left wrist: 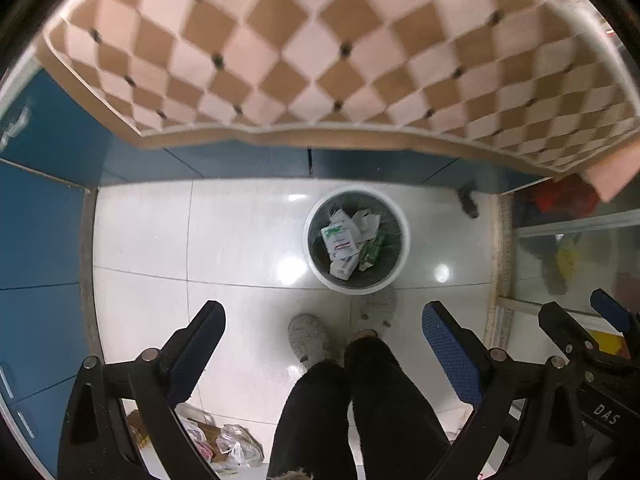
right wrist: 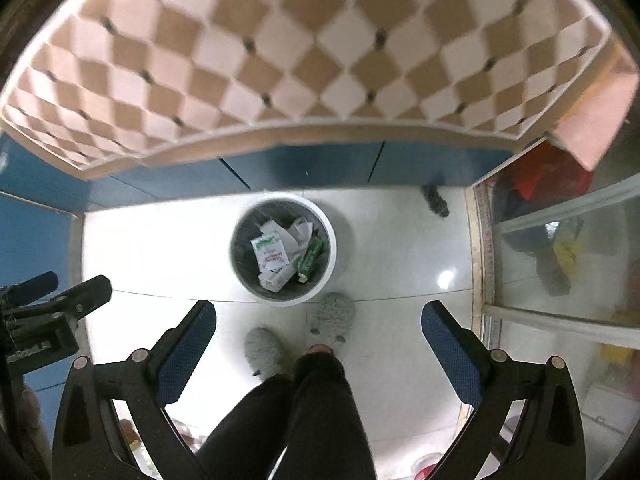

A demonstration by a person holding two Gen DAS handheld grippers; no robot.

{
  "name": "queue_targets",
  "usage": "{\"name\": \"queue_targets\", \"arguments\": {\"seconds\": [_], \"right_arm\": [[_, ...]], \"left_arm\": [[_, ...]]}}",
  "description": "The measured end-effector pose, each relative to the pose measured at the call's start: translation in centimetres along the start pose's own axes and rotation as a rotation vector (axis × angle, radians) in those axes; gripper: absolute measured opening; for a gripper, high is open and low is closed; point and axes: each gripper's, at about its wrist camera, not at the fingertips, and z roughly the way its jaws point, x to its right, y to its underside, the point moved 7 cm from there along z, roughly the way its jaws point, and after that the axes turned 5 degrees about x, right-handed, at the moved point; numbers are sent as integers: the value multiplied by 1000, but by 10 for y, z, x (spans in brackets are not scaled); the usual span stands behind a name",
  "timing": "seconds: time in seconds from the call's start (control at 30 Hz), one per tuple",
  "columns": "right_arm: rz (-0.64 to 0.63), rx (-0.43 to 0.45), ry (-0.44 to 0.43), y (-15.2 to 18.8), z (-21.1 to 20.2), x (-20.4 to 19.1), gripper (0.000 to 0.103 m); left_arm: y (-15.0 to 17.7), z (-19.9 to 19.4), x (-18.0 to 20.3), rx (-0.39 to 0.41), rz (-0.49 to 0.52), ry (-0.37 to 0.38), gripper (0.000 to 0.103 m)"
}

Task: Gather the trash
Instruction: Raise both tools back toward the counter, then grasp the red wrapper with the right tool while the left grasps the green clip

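Observation:
A white round trash bin [left wrist: 404,240] with a dark liner stands on the white tiled floor below me; it also shows in the right wrist view [right wrist: 330,256]. Inside lie white cartons [left wrist: 340,240] and a green packet [left wrist: 374,249], also seen in the right wrist view as cartons [right wrist: 272,254] and a green box [right wrist: 311,258]. My left gripper [left wrist: 324,330] is open and empty, high above the floor. My right gripper [right wrist: 320,330] is open and empty too. Each gripper shows at the edge of the other's view: the right gripper [left wrist: 586,312] and the left gripper [right wrist: 68,286].
A table with a checked brown and cream cloth [left wrist: 320,48] spans the top, its edge just beyond the bin. Blue cabinets [left wrist: 40,220] line the left and back. The person's legs and grey slippers [left wrist: 308,338] stand by the bin. Plastic bags [left wrist: 232,446] lie lower left. A glass cabinet [right wrist: 560,248] is right.

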Motion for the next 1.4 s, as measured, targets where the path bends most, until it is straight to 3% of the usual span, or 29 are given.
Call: {"name": "queue_targets", "arguments": {"seconds": [0.2,0.37,0.47,0.57,0.7,0.8,0.93,1.0,1.13,1.23,1.4], "right_arm": [[7,46,-16,-8,-103,-7,103],[0,63,-44,-9,-161,-17,103],[-11,78,-63,-10,-188,-23,103],[0,101,-91,-16,-208,-26,103],[59,128,-138,-45,-219,-19,103],[102,155,-168,-93,-215,-6,103],[79,181,-136,-169,-183,10,103],[76,180,-115,-219,-151,19,103],[75,110,-104,-284,-77,22,103],[36,69,-105,-316,-29,11,89],[-173,203,-25,-335,-23,-18,52]], "left_arm": [[3,-79,2,35,-6,30,101],[7,-128,2,48,3,50,101],[2,-156,2,95,21,44,101],[-15,-179,0,167,40,23,101],[-62,-198,3,288,42,-6,101],[-105,-190,-2,313,13,-63,103],[-160,-173,-10,311,-46,-165,103],[-186,-160,-15,291,-89,-221,103],[-222,-129,-18,224,-147,-284,103],[-247,-105,-15,182,-164,-323,103],[-294,-74,3,137,-194,-296,103]]}}
